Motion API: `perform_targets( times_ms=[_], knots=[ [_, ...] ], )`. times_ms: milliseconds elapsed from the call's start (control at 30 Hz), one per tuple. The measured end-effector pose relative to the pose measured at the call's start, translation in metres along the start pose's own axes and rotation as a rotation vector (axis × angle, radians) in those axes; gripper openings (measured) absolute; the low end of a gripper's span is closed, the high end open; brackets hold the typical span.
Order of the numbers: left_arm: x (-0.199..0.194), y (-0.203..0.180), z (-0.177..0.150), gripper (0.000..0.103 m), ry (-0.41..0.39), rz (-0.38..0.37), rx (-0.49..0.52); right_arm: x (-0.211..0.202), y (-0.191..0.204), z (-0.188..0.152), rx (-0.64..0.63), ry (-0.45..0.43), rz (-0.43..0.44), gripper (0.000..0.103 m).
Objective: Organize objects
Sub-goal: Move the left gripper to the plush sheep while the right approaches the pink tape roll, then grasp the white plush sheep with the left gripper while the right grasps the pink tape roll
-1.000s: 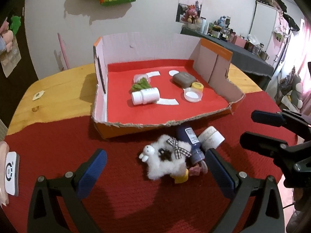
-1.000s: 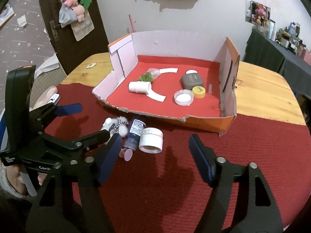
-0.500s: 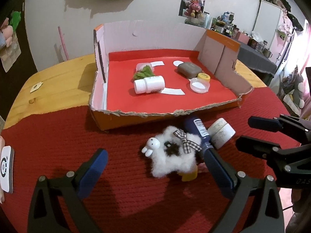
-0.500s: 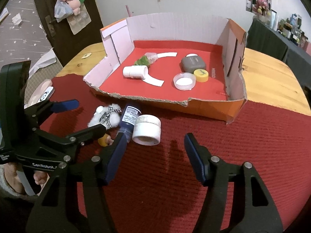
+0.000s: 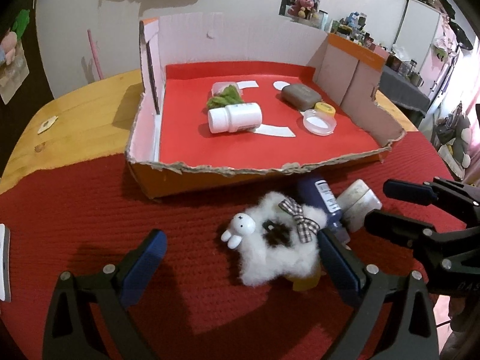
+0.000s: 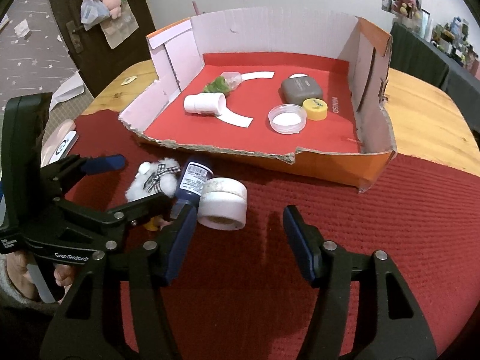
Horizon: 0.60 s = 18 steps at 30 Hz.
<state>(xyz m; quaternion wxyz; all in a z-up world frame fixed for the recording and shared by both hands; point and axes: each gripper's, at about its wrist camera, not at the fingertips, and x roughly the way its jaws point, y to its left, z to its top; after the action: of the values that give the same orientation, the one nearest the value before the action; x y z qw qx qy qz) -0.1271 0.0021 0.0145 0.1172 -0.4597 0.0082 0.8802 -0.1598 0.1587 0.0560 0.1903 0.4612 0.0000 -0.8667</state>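
We see a torn orange cardboard box [image 5: 156, 147] with a red liner on the desk [image 5: 90, 102]; in it lie a white pill bottle [image 5: 235, 117] on its side, a grey case [image 5: 301, 96], a yellow cap [image 5: 325, 109] and a clear round lid [image 5: 319, 122]. Before it lie a fluffy white plush [image 5: 276, 249], a dark blue bottle [image 5: 324, 207] and a white tape roll [image 6: 223, 207]. Our left gripper [image 5: 240, 258] and right gripper [image 6: 237, 235] both hold their fingers spread, gripping nothing.

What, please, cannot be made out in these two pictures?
- Yellow object: left wrist view, mostly under the plush toy; its kind is unclear.
- Blue bottle cap: right wrist view, hidden behind the left gripper.
- Bottle label print: too small to read.
- White device: cut off by the left edge.
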Motion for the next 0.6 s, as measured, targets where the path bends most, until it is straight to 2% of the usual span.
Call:
perform_targets(
  times_ms=[333,467,533,600],
  knots=[
    [0.007,0.001,0.004,0.1,0.002,0.013,0.012,0.015,0.003,0.005,-0.004,0.025,0.025,0.055],
    [0.009,0.0,0.006,0.097,-0.003,0.025,0.012,0.021,-0.001,0.006,0.014,0.031,0.053,0.054],
    [0.009,-0.001,0.006,0.094,-0.008,0.032,0.011,0.023,-0.003,0.007,0.026,0.034,0.07,0.052],
    [0.01,-0.003,0.006,0.089,-0.012,0.036,0.019,0.024,-0.004,0.008,0.034,0.039,0.094,0.045]
  ],
)
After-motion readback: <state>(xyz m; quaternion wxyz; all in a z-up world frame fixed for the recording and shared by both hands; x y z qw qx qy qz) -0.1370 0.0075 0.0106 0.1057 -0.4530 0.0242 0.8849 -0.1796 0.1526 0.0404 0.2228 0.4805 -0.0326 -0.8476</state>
